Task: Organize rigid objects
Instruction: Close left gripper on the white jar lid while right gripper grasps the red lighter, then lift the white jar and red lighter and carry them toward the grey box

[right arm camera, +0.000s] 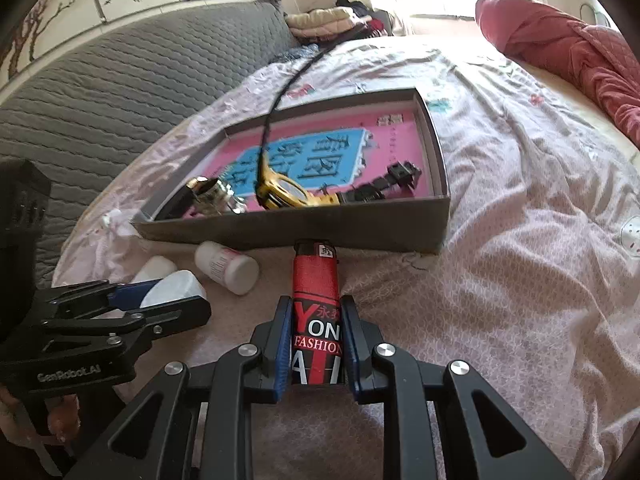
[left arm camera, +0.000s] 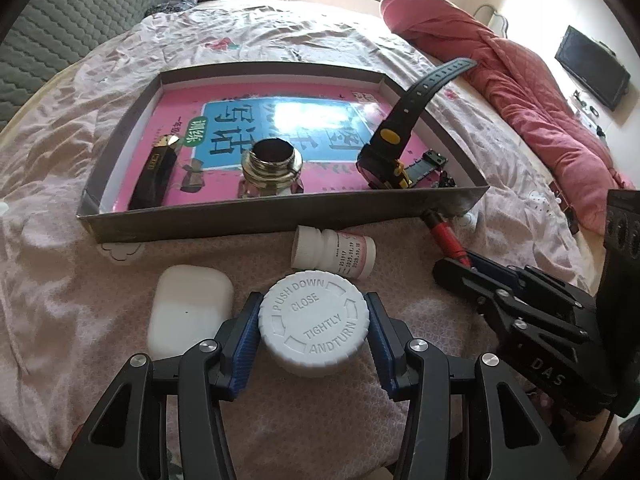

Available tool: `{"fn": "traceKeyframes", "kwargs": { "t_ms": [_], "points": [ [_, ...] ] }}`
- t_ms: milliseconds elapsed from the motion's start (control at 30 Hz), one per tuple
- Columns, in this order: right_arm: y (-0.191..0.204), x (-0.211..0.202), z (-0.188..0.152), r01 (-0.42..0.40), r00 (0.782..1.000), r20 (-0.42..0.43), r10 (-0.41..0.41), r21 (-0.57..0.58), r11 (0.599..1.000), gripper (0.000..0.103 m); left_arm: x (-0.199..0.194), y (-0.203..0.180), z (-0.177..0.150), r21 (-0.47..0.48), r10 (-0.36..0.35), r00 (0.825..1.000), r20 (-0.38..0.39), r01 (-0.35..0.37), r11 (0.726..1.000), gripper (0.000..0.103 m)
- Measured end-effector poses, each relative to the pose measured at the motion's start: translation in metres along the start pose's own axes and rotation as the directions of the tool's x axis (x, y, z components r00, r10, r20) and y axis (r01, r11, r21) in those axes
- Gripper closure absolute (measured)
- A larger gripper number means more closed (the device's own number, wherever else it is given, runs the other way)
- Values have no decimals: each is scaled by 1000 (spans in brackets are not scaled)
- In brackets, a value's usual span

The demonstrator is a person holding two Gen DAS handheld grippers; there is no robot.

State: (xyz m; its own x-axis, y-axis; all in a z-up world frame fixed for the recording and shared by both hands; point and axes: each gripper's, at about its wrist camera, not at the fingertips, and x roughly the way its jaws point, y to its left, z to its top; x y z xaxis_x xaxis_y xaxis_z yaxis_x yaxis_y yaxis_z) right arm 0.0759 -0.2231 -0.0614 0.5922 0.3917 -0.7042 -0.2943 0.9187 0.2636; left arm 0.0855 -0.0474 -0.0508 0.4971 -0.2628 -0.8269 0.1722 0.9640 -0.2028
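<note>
Surveying left to right, we find the grey tray already holding a black lighter, a glass jar and a yellow watch, while an earbud case and a small pill bottle lie loose on the bedspread. Our left gripper is clamped on a white bottle, upright, cap skyward, near the tray. Our right gripper is clamped on a red lighter, long axis pointing at the tray wall; we judge the task roughly half done.
</note>
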Motion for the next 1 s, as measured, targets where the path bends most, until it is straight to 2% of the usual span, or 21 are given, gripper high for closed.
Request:
{"fn": "traceKeyframes", "kwargs": {
  "t_ms": [367, 700, 1000],
  "points": [
    [13, -26, 4, -43, 994, 102, 45, -30, 999, 80, -19, 4, 5, -3, 6, 999, 39, -6, 1000, 52],
    [26, -39, 9, -49, 984, 170, 57, -53, 997, 80, -38, 5, 8, 9, 23, 997, 78, -24, 1000, 52],
    [33, -44, 8, -49, 982, 181, 61, -71, 996, 80, -52, 7, 9, 3, 32, 994, 107, -33, 999, 52]
  ]
}}
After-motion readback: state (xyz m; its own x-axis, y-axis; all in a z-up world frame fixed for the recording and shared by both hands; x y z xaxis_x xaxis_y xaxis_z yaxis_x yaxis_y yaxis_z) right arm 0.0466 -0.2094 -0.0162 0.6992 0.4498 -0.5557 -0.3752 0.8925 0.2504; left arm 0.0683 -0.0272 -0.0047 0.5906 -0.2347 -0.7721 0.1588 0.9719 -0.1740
